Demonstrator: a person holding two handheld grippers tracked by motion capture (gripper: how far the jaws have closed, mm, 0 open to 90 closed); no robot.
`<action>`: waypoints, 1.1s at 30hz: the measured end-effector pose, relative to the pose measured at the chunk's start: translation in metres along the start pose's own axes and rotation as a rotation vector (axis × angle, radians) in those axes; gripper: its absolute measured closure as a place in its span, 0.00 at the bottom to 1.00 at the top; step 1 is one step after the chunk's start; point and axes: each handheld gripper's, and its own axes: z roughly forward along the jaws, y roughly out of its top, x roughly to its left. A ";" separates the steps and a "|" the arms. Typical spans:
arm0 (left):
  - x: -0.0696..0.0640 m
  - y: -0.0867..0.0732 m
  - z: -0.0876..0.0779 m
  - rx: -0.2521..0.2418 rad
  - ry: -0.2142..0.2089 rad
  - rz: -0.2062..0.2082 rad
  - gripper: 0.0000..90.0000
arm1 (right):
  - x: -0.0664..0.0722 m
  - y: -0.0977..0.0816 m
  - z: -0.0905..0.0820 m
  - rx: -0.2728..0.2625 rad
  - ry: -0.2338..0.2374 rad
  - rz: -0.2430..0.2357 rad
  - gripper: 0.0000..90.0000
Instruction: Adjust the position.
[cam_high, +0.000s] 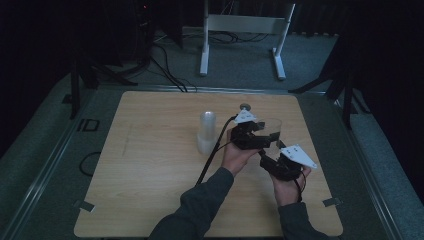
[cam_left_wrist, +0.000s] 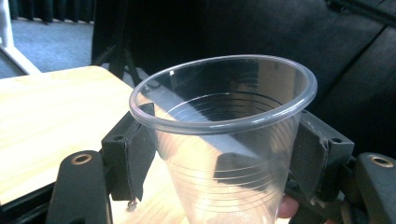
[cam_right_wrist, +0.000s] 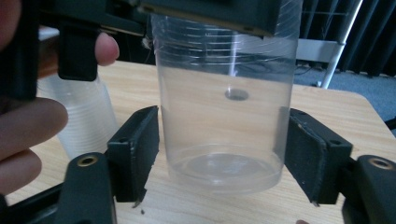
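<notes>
Bench (cam_high: 150, 175) of pale wood carries the work, with two kinds of container on it. One stack of frosted plastic cups (cam_high: 206, 132) stands mouth down near the middle of the bench, toward its far edge; how many cups are nested in it cannot be told. One single clear plastic cup (cam_left_wrist: 224, 140) is held upright just right of that stack, nearer the bench's right edge, and it is empty: the wood grain shows straight through its wall and bottom. Two hand-held grippers are at this cup. The left hand-held gripper (cam_left_wrist: 224, 154) clamps it on both sides just under the rim. The right hand-held gripper (cam_right_wrist: 219, 154) has its jaws spread wide around the cup's lower part, with a gap on each side, so its pads (cam_right_wrist: 140, 149) do not press on it. One small dark round mark (cam_high: 245, 106) lies on the bench near its far edge.
</notes>
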 end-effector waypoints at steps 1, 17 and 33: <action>-0.001 0.000 0.000 0.003 0.005 0.013 0.33 | 0.000 0.000 0.001 0.006 0.000 -0.002 0.36; -0.001 -0.001 0.001 -0.008 -0.018 -0.030 0.29 | -0.001 -0.005 0.004 0.021 -0.002 0.007 0.45; -0.003 -0.001 0.000 -0.007 -0.005 -0.003 0.31 | -0.002 -0.006 0.005 0.034 0.017 -0.003 0.42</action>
